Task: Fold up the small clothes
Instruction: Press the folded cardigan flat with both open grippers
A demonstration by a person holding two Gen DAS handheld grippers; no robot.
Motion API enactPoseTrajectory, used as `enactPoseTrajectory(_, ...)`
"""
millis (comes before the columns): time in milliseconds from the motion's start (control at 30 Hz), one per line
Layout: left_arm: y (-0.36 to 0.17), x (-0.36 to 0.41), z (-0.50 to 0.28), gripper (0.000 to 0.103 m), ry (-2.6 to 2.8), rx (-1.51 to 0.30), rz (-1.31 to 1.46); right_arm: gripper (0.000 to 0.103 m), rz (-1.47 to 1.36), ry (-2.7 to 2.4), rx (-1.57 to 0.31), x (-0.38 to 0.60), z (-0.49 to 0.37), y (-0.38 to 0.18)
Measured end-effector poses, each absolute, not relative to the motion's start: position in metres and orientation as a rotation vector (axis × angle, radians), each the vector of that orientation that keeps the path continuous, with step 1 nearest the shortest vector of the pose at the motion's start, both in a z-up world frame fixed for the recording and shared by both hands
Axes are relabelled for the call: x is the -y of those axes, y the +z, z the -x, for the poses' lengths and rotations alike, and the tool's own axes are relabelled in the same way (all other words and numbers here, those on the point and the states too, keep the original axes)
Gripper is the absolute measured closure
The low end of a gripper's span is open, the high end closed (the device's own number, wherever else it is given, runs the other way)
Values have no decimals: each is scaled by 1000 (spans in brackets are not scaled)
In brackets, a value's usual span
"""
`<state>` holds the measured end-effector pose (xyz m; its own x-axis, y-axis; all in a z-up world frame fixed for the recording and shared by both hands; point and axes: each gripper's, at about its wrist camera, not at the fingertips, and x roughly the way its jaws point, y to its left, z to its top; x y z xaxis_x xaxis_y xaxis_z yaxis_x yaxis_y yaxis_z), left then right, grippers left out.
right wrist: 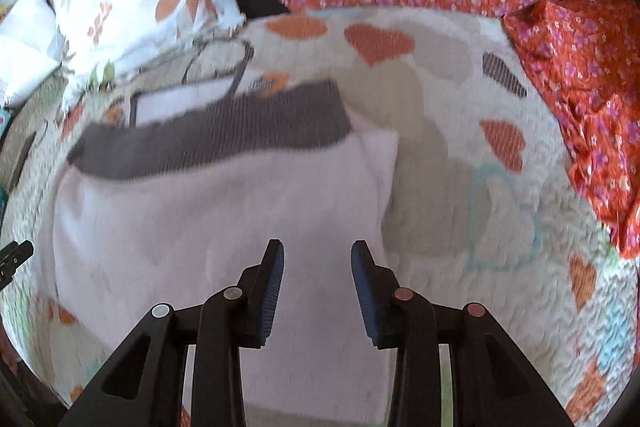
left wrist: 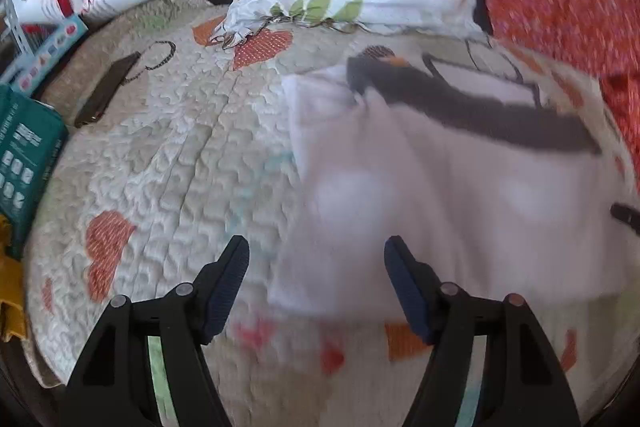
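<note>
Left wrist view, left gripper [left wrist: 317, 251] spread wide, empty, over white garment [left wrist: 440, 211] on quilt [left wrist: 168, 155], right gripper [right wrist: 317, 255] likewise parted.

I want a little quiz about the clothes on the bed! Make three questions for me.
1. True or false: the left tongs are squeezing the white garment.
2. What colour is the band along the garment's far edge? A) grey B) green C) yellow
3. Fill in: the quilt is printed with orange ____.

Key: 1. False, both the left and the right tongs are open and hold nothing. 2. A. 3. hearts.
</note>
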<state>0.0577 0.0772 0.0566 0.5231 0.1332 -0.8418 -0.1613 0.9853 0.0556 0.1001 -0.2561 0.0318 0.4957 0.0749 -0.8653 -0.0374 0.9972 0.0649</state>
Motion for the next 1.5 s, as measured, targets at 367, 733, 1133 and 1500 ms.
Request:
enactPoseTrajectory(367, 64, -36, -5, 29, 173, -901, -34, 47, -7, 39, -1144, 232, -67, 6)
enactPoseTrajectory(733, 50, -46, -20, 28, 152, -946, 51, 41, -146, 86, -1160, 234, -48, 11)
enactPoseTrajectory(1133, 27, -35, -44, 28, 123, -1003, 63, 41, -94, 83, -1054, 223, -65, 28)
enactPoseTrajectory(1500, 13, -30, -55, 21, 110, -1040, 51, 38, -50, 84, -1116, 217, -74, 4)
